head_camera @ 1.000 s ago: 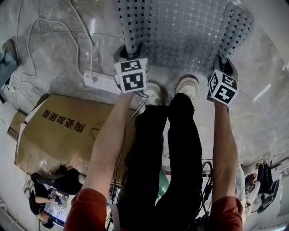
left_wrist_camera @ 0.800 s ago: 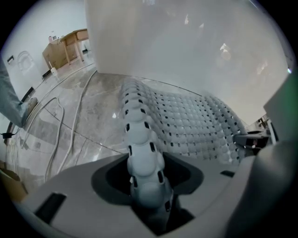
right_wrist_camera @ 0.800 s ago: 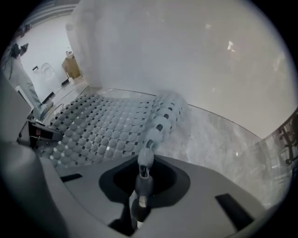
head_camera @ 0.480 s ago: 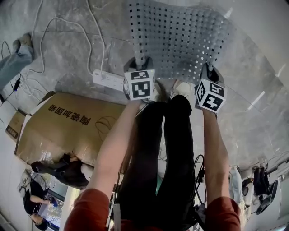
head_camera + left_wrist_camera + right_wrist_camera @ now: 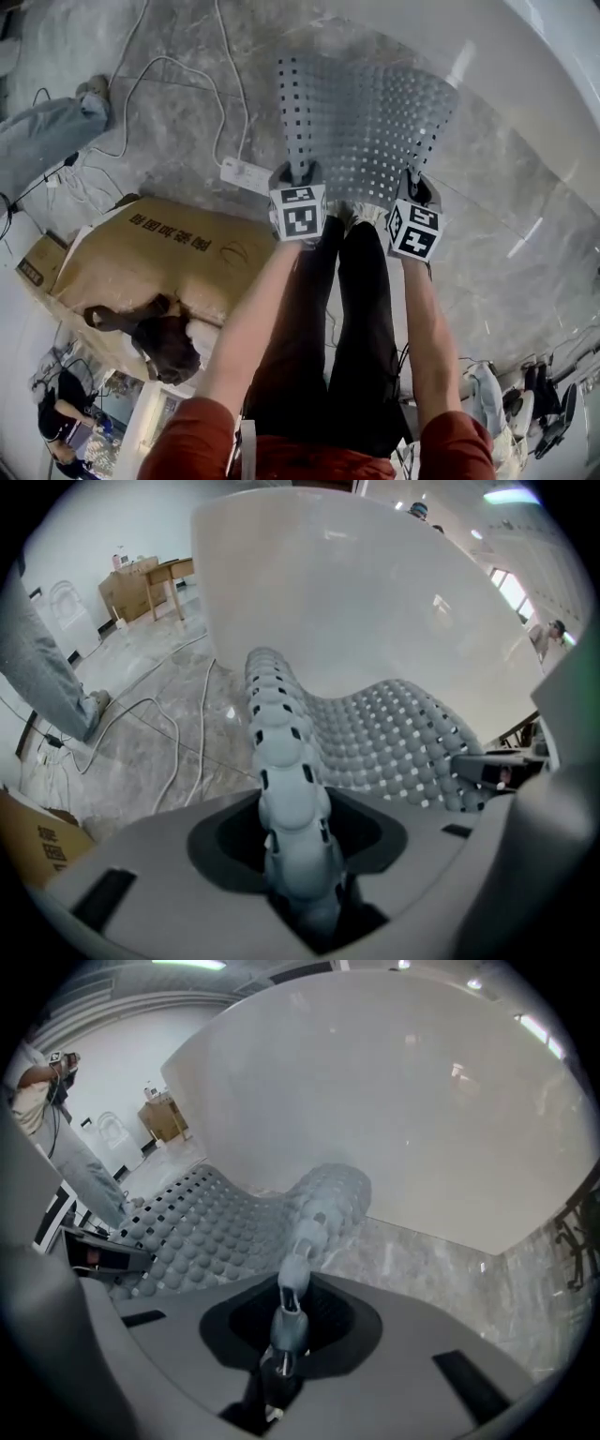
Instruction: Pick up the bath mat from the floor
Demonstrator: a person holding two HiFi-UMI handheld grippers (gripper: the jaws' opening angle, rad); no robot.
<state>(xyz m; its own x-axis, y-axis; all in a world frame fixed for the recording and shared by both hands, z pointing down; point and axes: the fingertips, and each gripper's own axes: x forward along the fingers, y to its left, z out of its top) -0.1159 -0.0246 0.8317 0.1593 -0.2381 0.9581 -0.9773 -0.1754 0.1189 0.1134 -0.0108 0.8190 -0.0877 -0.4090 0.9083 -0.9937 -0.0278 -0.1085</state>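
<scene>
Above the grey marble floor [image 5: 525, 244], the perforated grey bath mat [image 5: 366, 112] is held up by its near edge. It sags between its two corners, its length running away from the person toward a white curved wall [image 5: 375, 602] shown plainly only in the gripper views. A bunched fold is clamped in the left gripper [image 5: 298, 176] and a thin edge in the nearly shut right gripper [image 5: 418, 184]; both jaw pairs have just been closing. The power strip [image 5: 246, 174] is shown only in the head view.
</scene>
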